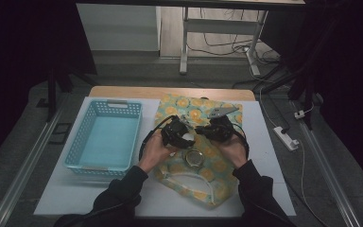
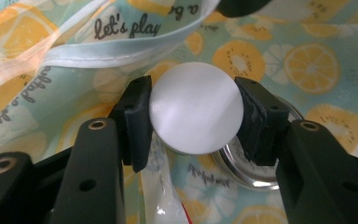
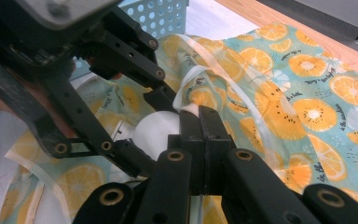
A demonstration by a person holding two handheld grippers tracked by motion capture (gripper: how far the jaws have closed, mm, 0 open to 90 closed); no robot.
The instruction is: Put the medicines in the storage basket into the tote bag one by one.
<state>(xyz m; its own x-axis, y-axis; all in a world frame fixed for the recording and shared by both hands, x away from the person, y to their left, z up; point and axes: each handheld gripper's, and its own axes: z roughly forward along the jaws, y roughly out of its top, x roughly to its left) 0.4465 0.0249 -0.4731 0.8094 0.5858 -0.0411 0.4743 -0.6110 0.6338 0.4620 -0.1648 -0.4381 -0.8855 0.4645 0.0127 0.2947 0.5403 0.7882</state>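
At frame centre, the left gripper (image 2: 193,109) holds a white lid (image 2: 196,108) between its fingers, just above the jar (image 1: 194,158). The right gripper (image 3: 199,122) pinches the bag's strap (image 3: 223,84).

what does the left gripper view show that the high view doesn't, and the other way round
Left gripper view: the print "let's play" on the bag's strap, and the pads pressing on the white disc.
High view: the blue basket, the right gripper and the person's sleeves.
Both: the fruit-print bag, the disc, the metal lid and the left gripper.
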